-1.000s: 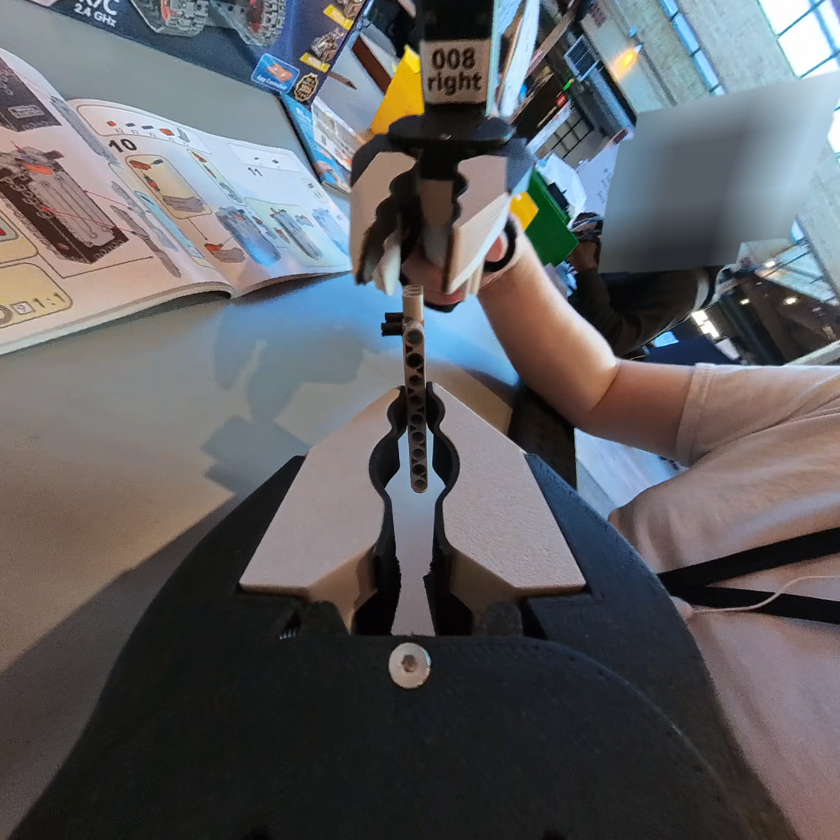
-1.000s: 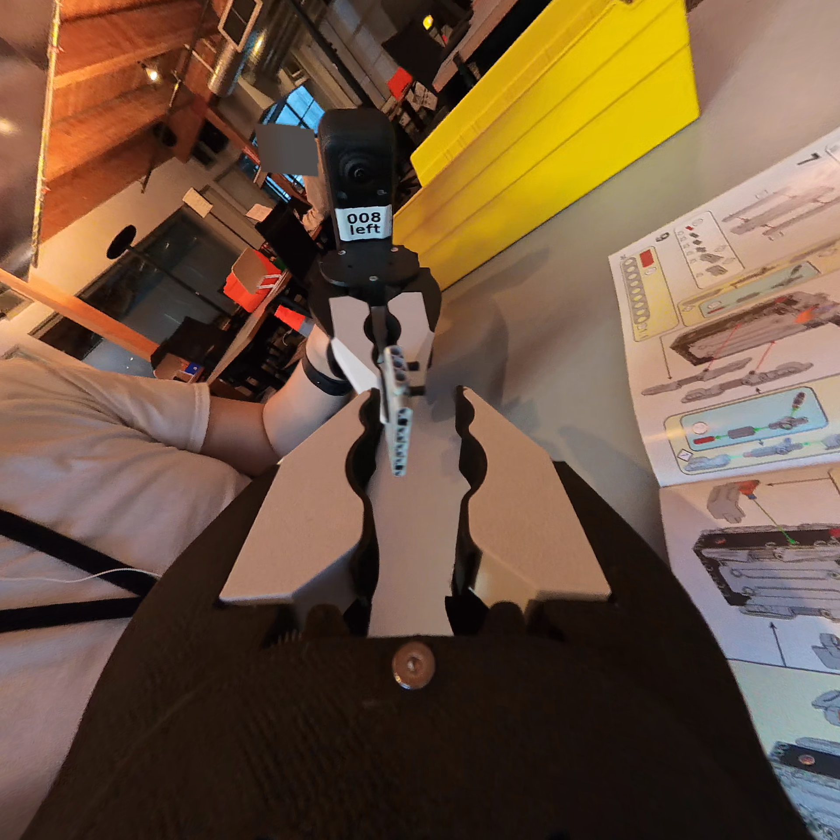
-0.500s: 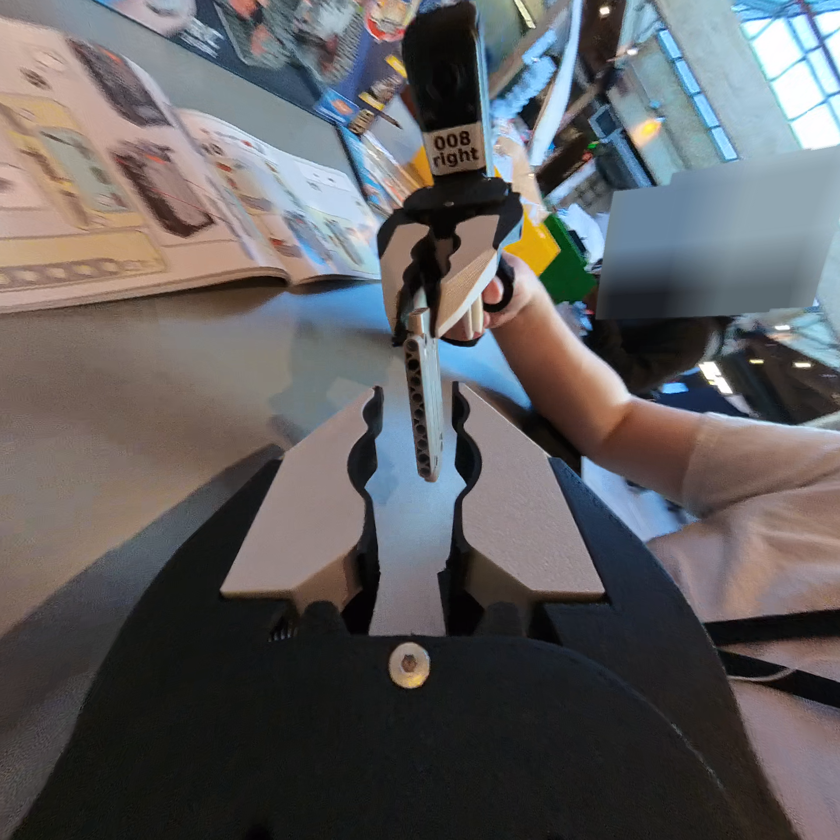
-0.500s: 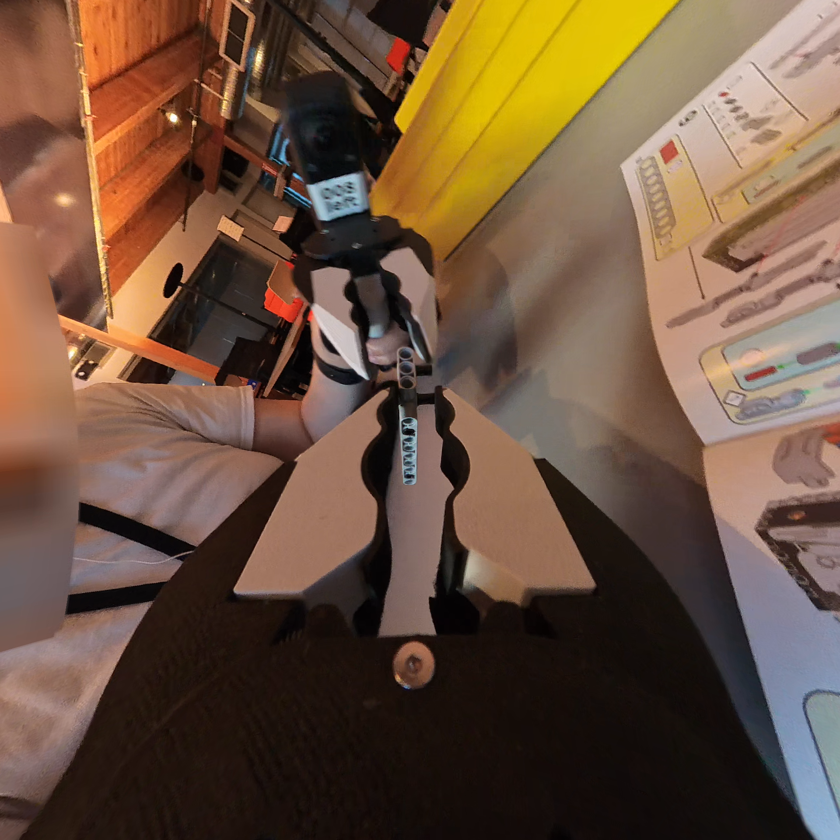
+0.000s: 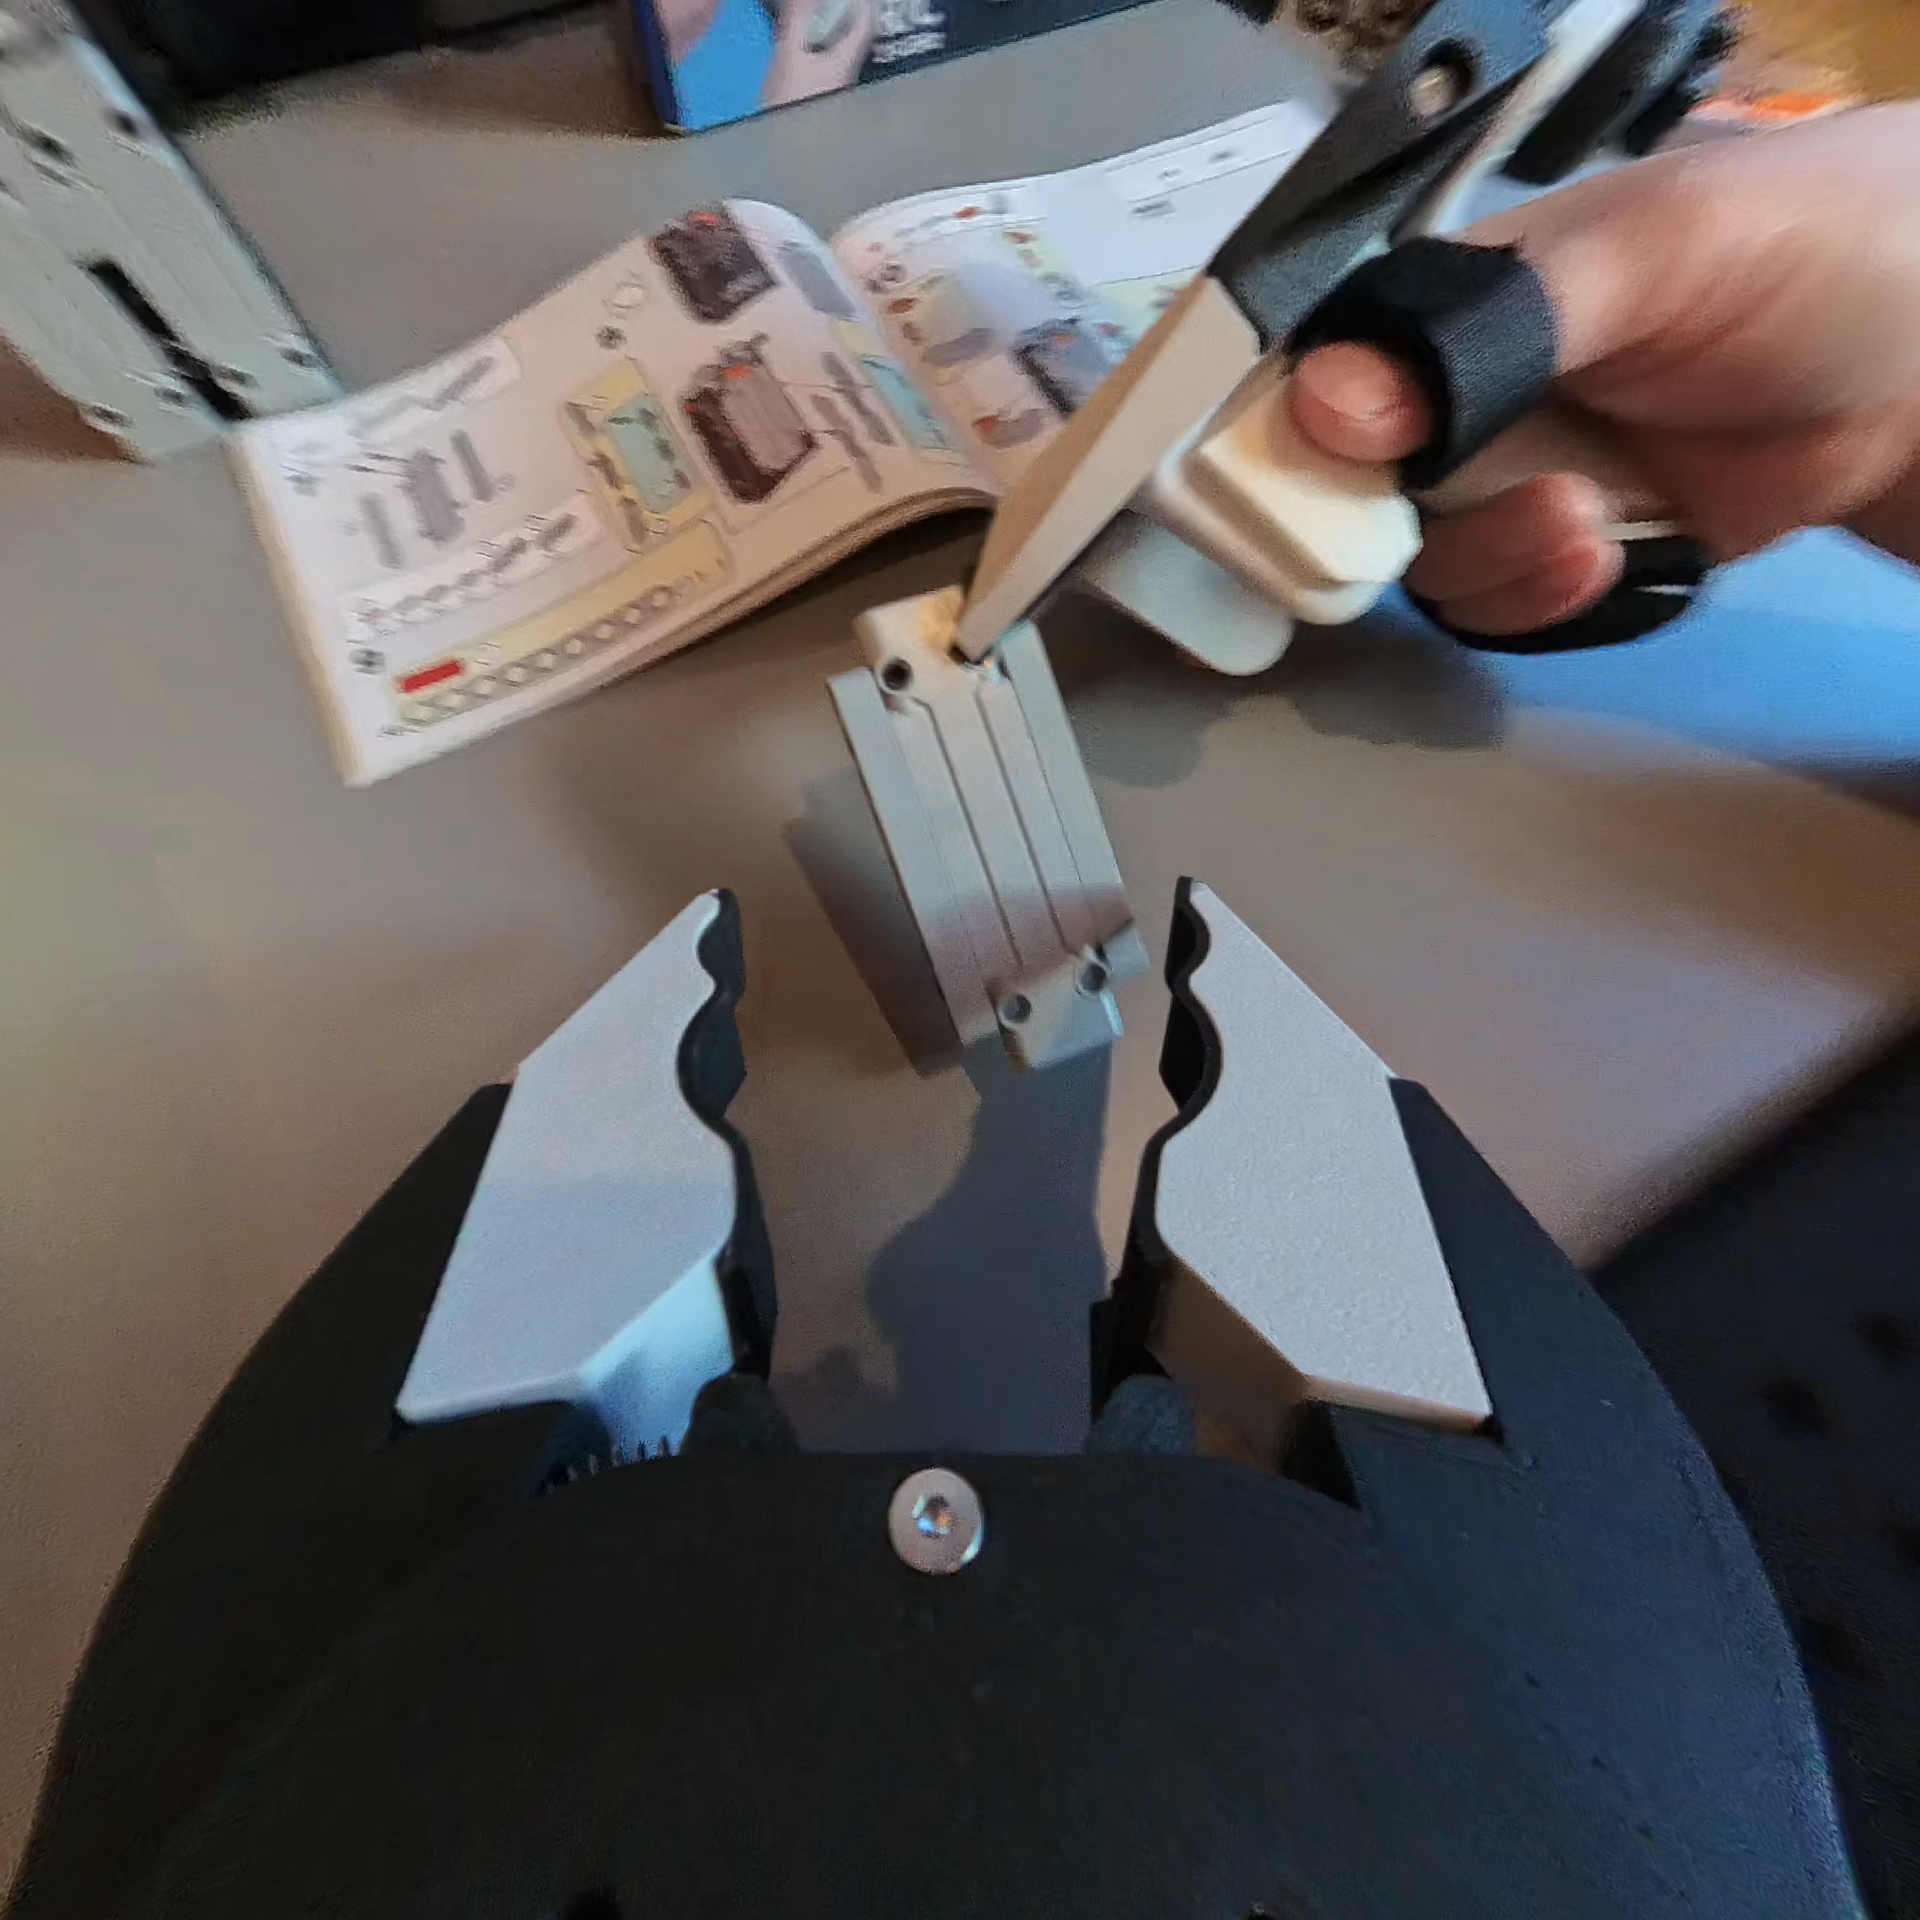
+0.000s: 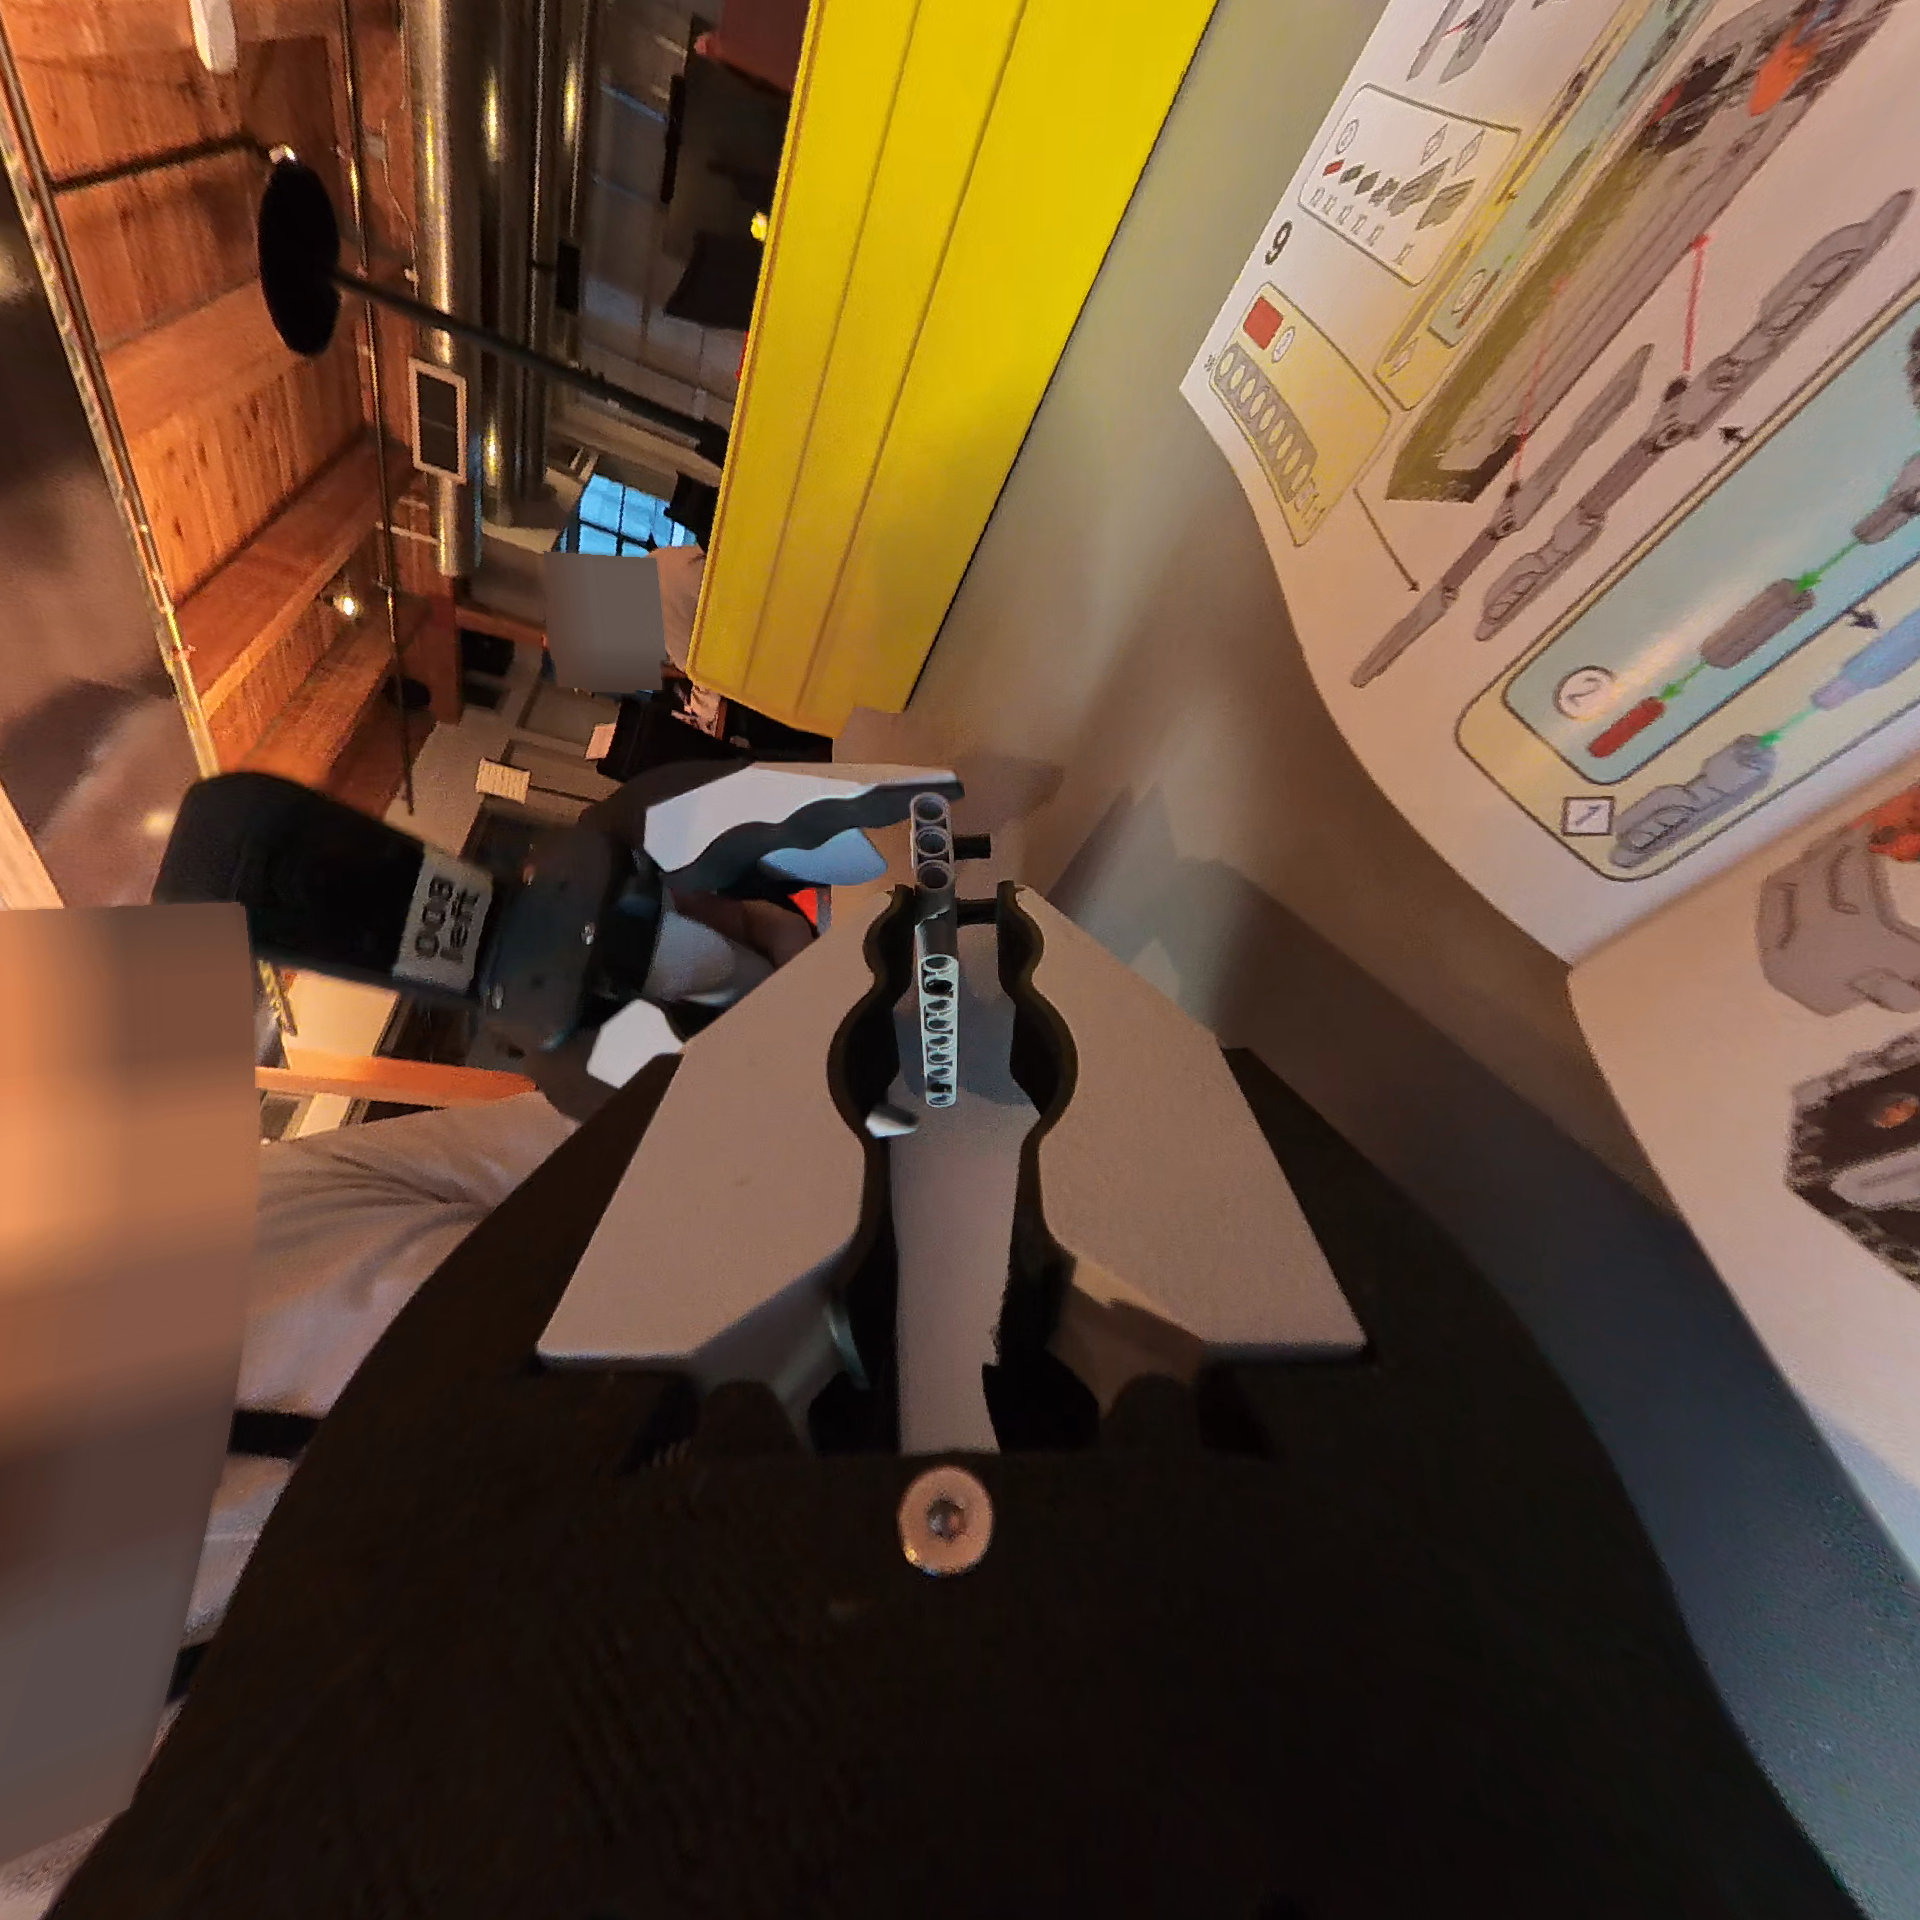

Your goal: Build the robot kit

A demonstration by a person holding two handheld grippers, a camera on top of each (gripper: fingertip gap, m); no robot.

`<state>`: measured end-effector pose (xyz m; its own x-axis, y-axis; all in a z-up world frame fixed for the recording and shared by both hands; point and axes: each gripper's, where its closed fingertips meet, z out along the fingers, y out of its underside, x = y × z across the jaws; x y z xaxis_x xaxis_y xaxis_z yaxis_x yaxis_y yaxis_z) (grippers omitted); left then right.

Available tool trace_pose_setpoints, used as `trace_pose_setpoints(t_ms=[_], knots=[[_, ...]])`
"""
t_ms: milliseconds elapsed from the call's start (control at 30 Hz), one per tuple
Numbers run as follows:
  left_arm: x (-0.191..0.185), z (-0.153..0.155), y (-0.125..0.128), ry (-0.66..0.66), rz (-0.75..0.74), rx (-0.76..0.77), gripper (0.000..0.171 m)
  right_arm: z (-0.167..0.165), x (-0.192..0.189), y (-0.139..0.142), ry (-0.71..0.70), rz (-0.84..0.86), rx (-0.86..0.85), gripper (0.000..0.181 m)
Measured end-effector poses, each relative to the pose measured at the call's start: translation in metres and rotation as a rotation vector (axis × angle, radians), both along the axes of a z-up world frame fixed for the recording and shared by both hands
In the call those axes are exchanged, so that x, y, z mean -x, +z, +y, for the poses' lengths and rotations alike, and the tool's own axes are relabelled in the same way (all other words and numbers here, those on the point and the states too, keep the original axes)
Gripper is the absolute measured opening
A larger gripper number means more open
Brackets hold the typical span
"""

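While the left tool (image 5: 956,899) stands wide with nothing in it, the grey beam piece (image 5: 977,831) hangs just past its tips at 12 o'clock, over the smooth grey bench (image 5: 260,987). The right tool (image 5: 971,639) comes in from 2 o'clock, narrow, and pinches the piece's far end. A hand (image 5: 1683,343) holds that tool. The piece is flat strips side by side, with small round holes. Farther off at 11 o'clock lies an open picture booklet (image 5: 623,468), too blurry to make out. From the right wrist view, a shiny yellow bin (image 6: 935,312) stands far off at 12 o'clock, cut off at the top.

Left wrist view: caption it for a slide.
Open left claw faces a grey ribbed block held at its far end by the right claw, booklet behind.
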<state>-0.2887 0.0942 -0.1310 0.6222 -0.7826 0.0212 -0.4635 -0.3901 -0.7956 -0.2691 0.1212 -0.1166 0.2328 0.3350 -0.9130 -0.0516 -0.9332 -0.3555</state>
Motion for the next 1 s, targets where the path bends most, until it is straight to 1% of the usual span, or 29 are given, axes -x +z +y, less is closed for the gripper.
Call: trace_pose_setpoints(t_ms=[67,133,200,233,267,333,367,400,433,500,600,633,700,800,1000], knots=[[-0.002,0.009,0.000,0.058,0.058,-0.077,0.077,0.002,0.003,0.000,-0.033,0.004,0.004,0.014],[-0.006,0.013,0.003,0.076,0.072,-0.107,0.072,0.004,0.005,0.000,-0.057,0.010,0.006,0.014],[-0.010,0.013,0.002,0.072,0.082,-0.104,0.062,0.004,0.008,0.004,-0.066,0.043,0.019,0.014],[-0.010,0.014,0.002,0.072,0.086,-0.106,0.050,0.004,0.009,0.007,-0.063,0.063,0.025,0.015],[-0.009,0.017,0.002,0.077,0.091,-0.115,0.046,0.004,0.009,0.008,-0.065,0.067,0.022,0.015],[-0.008,0.017,0.002,0.072,0.075,-0.097,0.046,0.004,0.008,0.010,-0.061,0.056,-0.028,0.015],[-0.006,0.018,0.000,0.080,0.074,-0.076,0.045,0.006,0.007,0.013,-0.069,0.053,-0.060,0.022],[-0.002,0.021,-0.003,0.089,0.081,-0.055,0.045,0.011,0.003,0.016,-0.098,0.041,-0.100,0.039],[0.004,0.024,-0.007,0.105,0.091,-0.029,0.045,0.017,-0.004,0.021,-0.124,0.025,-0.165,0.043],[0.020,0.034,-0.014,0.160,0.112,0.018,0.045,0.030,-0.023,0.035,-0.191,-0.038,-0.341,0.040],[0.043,0.044,-0.027,0.221,0.178,0.105,0.045,0.048,-0.057,0.053,-0.306,-0.185,-0.598,0.039],[0.045,0.045,-0.030,0.224,0.186,0.133,0.046,0.053,-0.068,0.059,-0.350,-0.222,-0.662,0.039],[0.046,0.049,-0.026,0.231,0.182,0.132,0.045,0.062,-0.088,0.067,-0.433,-0.278,-0.750,0.037],[0.046,0.050,-0.029,0.239,0.205,0.145,0.046,0.069,-0.108,0.069,-0.493,-0.313,-0.781,0.037],[0.044,0.050,-0.030,0.233,0.228,0.172,0.045,0.075,-0.123,0.065,-0.525,-0.258,-0.714,0.036]])
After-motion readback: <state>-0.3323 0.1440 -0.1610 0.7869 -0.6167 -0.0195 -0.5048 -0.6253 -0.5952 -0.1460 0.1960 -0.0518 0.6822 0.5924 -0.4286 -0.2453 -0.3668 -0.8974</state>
